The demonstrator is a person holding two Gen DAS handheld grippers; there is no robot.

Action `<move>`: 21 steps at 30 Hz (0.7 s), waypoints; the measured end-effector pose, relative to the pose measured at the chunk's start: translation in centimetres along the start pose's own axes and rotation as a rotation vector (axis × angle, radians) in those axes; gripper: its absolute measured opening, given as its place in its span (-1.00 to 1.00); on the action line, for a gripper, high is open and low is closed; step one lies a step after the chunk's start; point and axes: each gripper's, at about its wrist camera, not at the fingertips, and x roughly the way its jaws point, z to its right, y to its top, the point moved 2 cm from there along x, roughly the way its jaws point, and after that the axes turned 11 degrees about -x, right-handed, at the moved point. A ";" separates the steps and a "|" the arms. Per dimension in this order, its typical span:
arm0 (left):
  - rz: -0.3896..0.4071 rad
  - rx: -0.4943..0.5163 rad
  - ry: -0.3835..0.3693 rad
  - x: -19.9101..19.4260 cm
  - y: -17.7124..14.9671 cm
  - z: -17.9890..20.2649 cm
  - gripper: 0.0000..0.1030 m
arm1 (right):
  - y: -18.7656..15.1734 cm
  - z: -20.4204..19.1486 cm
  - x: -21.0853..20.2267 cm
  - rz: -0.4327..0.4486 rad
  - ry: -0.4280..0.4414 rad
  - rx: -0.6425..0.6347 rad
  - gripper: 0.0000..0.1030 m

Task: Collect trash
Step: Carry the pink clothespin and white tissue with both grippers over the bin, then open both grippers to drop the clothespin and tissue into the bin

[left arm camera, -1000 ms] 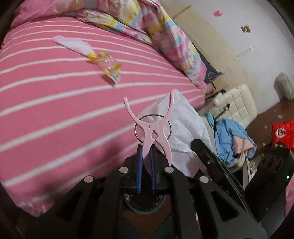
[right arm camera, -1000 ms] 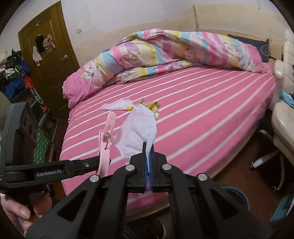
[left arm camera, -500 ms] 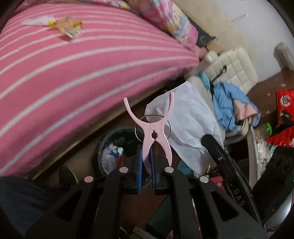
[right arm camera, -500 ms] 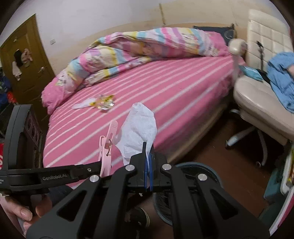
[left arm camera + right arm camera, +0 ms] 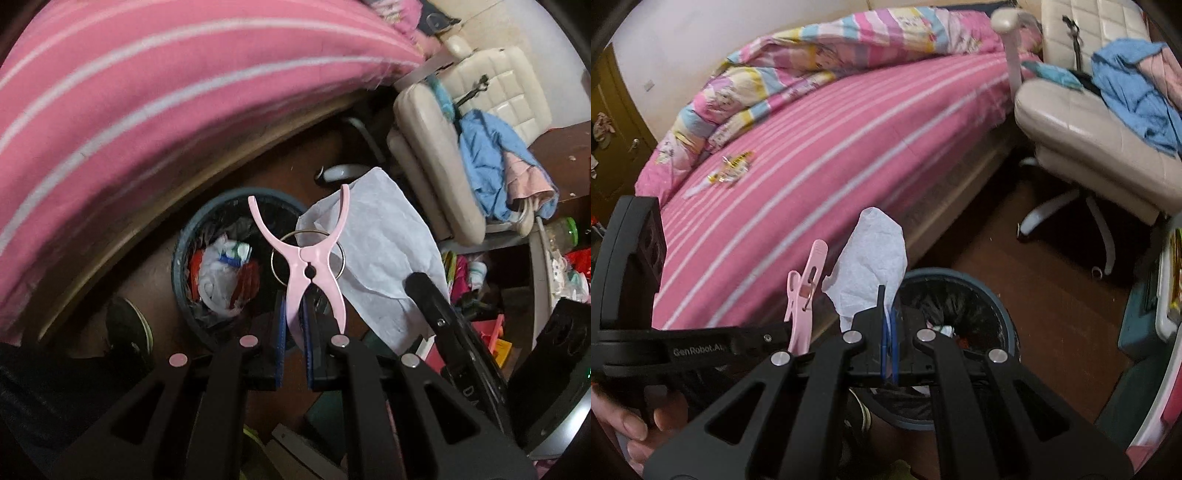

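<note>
On the left, the left gripper (image 5: pixel 293 328) is clamped on one handle leg of a pale pink plastic clothes peg with a metal spring ring (image 5: pixel 308 258). The peg stands upright out of the pads, long axis running away from the camera, forked tips spread outward over the round dark-blue bin lined with a black bag (image 5: pixel 181 254), which sits on the floor beside the pink striped bed (image 5: pixel 129 92). It looks light and stiff, so a pinch on a single leg should hold, though smooth plastic may pivot there. To the right, the right gripper (image 5: pixel 888 332) is closed tight on the bottom edge of a crumpled white tissue sheet (image 5: pixel 871 258). The tissue rises limp above the pads, hanging above the bin's near rim; being soft and nearly weightless, it may cling or drift when let go
</note>
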 end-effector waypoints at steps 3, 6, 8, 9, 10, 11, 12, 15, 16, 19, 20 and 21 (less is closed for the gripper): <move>-0.031 0.002 0.016 2.1 0.6 -0.2 -0.85 | -0.9 1.0 1.5 -0.035 -0.003 0.019 -0.96; -0.087 -0.035 0.039 4.2 1.2 -0.8 -0.85 | -1.9 2.0 3.1 -0.077 -0.011 0.037 -0.96; -0.090 -0.030 0.066 5.2 1.6 -1.0 -0.85 | -2.6 2.7 4.3 -0.110 -0.016 0.051 -0.96; -0.102 -0.027 0.083 6.1 1.8 -1.2 -0.85 | -2.8 2.9 4.6 -0.120 -0.018 0.055 -0.96; -0.118 -0.032 0.090 6.8 1.8 -1.3 -0.85 | -3.1 3.0 5.0 -0.131 -0.020 0.061 -0.96; -0.135 -0.039 0.096 7.3 2.0 -1.5 -0.85 | -3.5 3.4 5.6 -0.147 -0.023 0.068 -0.96; -0.152 -0.043 0.105 8.1 2.1 -1.7 -0.85 | -3.9 3.6 6.1 -0.162 -0.029 0.073 -0.96; -0.182 -0.039 0.135 10.1 2.7 -1.8 -0.85 | -4.6 4.2 7.4 -0.198 -0.037 0.088 -0.96; -0.191 -0.040 0.142 10.6 2.9 -1.9 -0.85 | -4.9 4.4 7.8 -0.207 -0.039 0.092 -0.96; -0.221 -0.048 0.163 12.3 3.2 -2.0 -0.84 | -5.8 4.7 9.0 -0.242 -0.044 0.102 -0.96; -0.233 -0.052 0.167 12.8 3.2 -2.1 -0.84 | -6.0 4.7 9.3 -0.253 -0.047 0.102 -0.96; -0.241 -0.055 0.171 13.2 3.3 -2.3 -0.84 | -6.3 4.7 9.7 -0.265 -0.050 0.099 -0.95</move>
